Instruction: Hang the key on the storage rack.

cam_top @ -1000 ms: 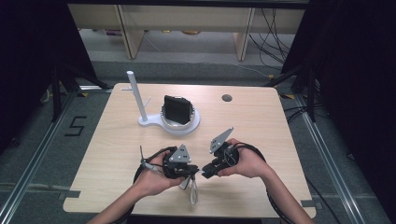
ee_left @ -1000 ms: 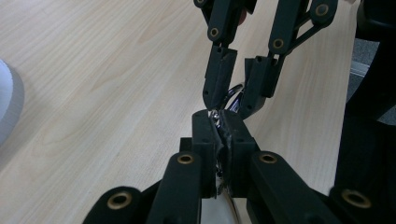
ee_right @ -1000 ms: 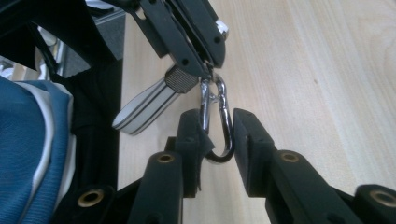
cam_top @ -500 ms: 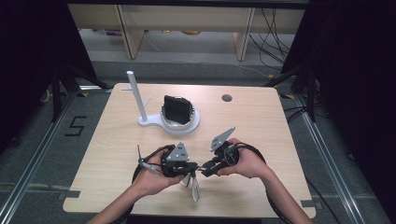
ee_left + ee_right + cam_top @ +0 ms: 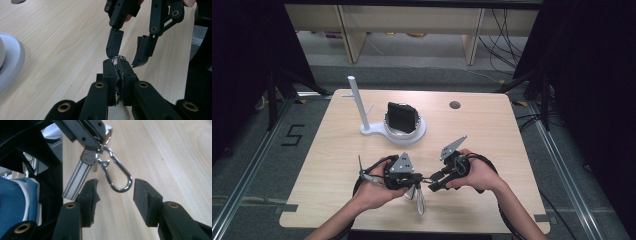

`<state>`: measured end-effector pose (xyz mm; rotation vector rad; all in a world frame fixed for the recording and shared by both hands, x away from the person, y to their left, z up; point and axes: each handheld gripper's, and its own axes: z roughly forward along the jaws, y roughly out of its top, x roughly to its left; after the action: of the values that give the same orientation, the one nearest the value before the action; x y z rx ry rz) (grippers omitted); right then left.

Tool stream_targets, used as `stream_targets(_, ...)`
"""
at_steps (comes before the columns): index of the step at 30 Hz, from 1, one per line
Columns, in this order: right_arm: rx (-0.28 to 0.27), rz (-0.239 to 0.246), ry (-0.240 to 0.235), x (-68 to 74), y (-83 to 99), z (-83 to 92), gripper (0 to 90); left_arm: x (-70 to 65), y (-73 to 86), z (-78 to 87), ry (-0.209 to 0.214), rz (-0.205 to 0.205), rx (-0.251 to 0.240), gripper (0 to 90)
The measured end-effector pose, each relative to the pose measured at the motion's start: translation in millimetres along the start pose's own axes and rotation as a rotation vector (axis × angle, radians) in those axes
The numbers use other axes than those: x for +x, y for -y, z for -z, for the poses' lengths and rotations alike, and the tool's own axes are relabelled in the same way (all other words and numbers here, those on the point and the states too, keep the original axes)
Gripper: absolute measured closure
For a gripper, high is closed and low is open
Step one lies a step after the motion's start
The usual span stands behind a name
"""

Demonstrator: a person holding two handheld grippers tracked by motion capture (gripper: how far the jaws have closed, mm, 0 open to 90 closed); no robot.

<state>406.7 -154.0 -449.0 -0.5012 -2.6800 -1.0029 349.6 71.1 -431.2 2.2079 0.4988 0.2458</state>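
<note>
Spanning most of the high view, a pale wooden table (image 5: 492,135) with a round hole near its far edge. Standing on its far left part, a white stand (image 5: 404,135) with an upright post and a round base cradling a black object (image 5: 401,115). Held close together near the front edge, tips facing each other, the left gripper (image 5: 418,176) and the right gripper (image 5: 433,181). Clamped tight in the left gripper's jaws, the top of a lanyard strap (image 5: 76,178), its grey-and-white length hanging down over the table. Hanging from the same pinch point, a silver carabiner clip (image 5: 117,173), loop end just between the right gripper's spread jaws, touching neither. Seen from the left gripper view, a glint of the clip's metal ring (image 5: 118,58) at the closed jaw tips, with the right gripper (image 5: 127,56) parted wide just beyond.
</note>
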Motion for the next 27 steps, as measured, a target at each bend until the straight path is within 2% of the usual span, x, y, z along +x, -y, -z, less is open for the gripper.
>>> stream_targets(1, 0.008, 0.000, 0.000, -0.9, -1.0, -1.1, 54.6, -0.5, -0.2, 0.1, 0.000, -0.003, 0.000, 85.4)
stream_targets(2, 0.008, 0.000, 0.000, -0.9, -1.0, -1.1, 54.6, -1.8, -0.5, -0.3, 0.000, 0.010, -0.012, 85.4)
stream_targets(3, 0.012, -0.014, -0.017, -2.7, -1.1, -2.5, 54.4, -2.7, -0.7, 0.0, -0.001, 0.005, -0.021, 85.4)
stream_targets(6, 0.022, -0.039, -0.031, -3.7, -1.0, -3.6, 54.5, -2.0, -0.9, 0.7, -0.002, -0.005, -0.016, 85.4)
stream_targets(9, 0.017, -0.044, -0.041, -7.1, -0.5, -6.4, 55.1, -1.5, -0.8, 1.9, -0.001, -0.011, -0.006, 85.4)
stream_targets(10, 0.019, -0.039, -0.042, -7.9, -0.5, -7.0, 56.6, -2.1, -0.9, 1.4, 0.000, 0.003, -0.015, 85.4)
stream_targets(13, 0.010, -0.025, -0.047, -7.4, -1.9, -7.0, 65.4, -1.3, -0.8, 2.7, -0.008, -0.007, -0.013, 85.4)
stream_targets(15, 0.009, -0.028, -0.049, -6.4, -2.5, -6.7, 67.5, -2.0, -0.8, 2.5, -0.006, -0.001, -0.021, 85.4)
stream_targets(17, 0.012, -0.027, -0.039, -6.1, -3.7, -5.0, 68.0, -1.8, -0.8, 3.4, -0.008, -0.006, -0.022, 85.4)
stream_targets(18, 0.007, -0.002, -0.026, -6.4, -4.9, -4.6, 68.2, -2.1, -0.6, 4.1, -0.013, -0.005, -0.023, 85.4)
stream_targets(19, 0.007, -0.002, -0.026, -6.4, -4.9, -4.6, 68.2, -2.1, -0.6, 4.1, -0.013, -0.005, -0.023, 85.4)
stream_targets(21, -0.001, 0.003, -0.013, -4.4, -6.4, -2.9, 68.5, 0.2, 0.2, 5.6, -0.017, -0.031, -0.010, 85.4)
stream_targets(22, -0.009, 0.020, 0.000, -4.9, -7.4, -1.5, 68.6, 0.3, 0.8, 6.1, -0.021, -0.028, -0.008, 85.4)
stream_targets(27, -0.001, 0.044, 0.041, -0.2, -13.9, 3.5, 68.8, 0.7, 2.9, 7.0, -0.022, -0.027, -0.012, 85.4)
